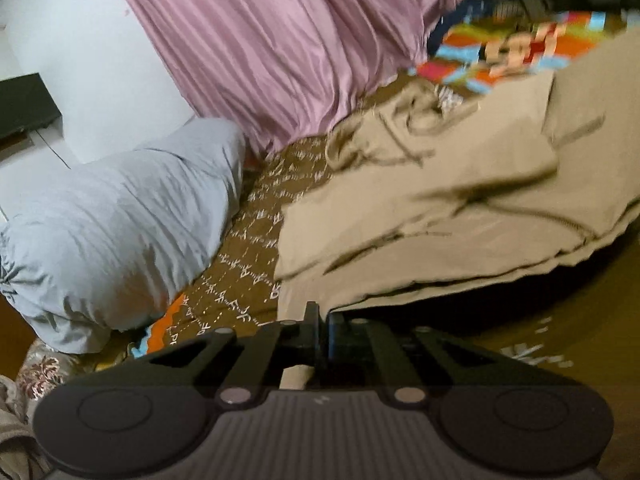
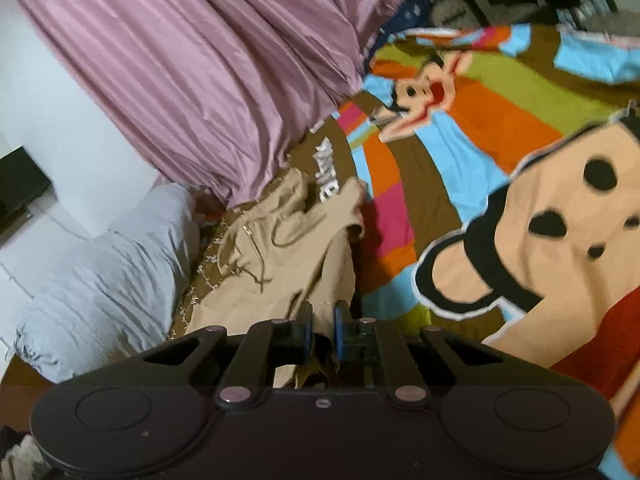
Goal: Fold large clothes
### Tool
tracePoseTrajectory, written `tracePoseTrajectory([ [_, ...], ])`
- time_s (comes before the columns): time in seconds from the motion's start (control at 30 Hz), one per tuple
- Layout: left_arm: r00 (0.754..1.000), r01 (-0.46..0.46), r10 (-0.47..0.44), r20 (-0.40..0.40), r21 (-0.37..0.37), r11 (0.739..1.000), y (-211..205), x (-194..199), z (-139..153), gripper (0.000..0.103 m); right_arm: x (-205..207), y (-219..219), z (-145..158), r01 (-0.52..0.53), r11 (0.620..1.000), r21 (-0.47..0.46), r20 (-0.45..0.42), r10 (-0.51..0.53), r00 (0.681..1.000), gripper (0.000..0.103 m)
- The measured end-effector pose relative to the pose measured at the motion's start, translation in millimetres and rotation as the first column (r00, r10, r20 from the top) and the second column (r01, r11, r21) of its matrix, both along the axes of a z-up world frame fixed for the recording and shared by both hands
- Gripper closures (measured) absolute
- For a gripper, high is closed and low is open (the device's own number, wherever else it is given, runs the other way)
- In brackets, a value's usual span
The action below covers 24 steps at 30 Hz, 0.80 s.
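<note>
A beige hooded garment (image 1: 440, 208) with drawstrings lies rumpled on the bed, its near edge lifted off the bedspread with a dark shadow under it. My left gripper (image 1: 320, 320) is shut on that near edge, and beige cloth shows just below the black fingers. In the right wrist view the same garment (image 2: 280, 256) stretches from the hood near the curtain down to my right gripper (image 2: 322, 320). Its blue-padded fingers (image 2: 340, 328) are shut on a bunched fold of the beige cloth.
The bed carries a bright cartoon bedspread (image 2: 480, 120) with a brown lettered border (image 1: 248, 248). A pale grey pillow (image 1: 120, 232) lies to the left. A pink curtain (image 1: 260, 48) hangs along the far side. A dark shelf (image 1: 24, 108) sticks out from the white wall.
</note>
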State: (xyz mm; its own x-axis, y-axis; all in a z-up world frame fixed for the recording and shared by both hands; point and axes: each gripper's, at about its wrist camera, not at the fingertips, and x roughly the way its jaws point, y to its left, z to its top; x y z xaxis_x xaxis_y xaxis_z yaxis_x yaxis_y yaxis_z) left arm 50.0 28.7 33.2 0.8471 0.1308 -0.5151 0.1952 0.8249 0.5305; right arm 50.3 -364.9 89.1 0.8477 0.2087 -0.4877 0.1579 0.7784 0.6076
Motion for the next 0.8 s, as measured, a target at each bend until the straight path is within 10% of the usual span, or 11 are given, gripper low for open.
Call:
tracePoseTrajectory([
  [0.2,0.990,0.078,-0.087,-0.112,-0.081,0.994,7.3,-76.6,39.9,0.100,-69.8,-11.7,39.6,-0.062,0.992,-0.107,-0.035,0.059,0.998,0.092],
  [0.4,0.959,0.125,-0.155,-0.238,-0.136,0.983,6.3,-101.7,9.5,0.096,-124.7,-18.2,21.8,-0.070,0.979,-0.192,-0.131,0.045,0.990,0.092],
  [0.6,0.925,0.048,-0.151,-0.348,-0.288,0.957,32.3,-102.8,10.0,0.051,-130.8,-9.8,6.1,-0.119,0.954,-0.274,-0.189,0.068,0.980,0.084],
  [0.8,0.945,-0.068,-0.074,-0.320,-0.411,0.909,68.3,-75.8,31.8,0.022,-118.0,-18.1,16.0,-0.113,0.926,-0.361,-0.173,0.053,0.984,0.061],
])
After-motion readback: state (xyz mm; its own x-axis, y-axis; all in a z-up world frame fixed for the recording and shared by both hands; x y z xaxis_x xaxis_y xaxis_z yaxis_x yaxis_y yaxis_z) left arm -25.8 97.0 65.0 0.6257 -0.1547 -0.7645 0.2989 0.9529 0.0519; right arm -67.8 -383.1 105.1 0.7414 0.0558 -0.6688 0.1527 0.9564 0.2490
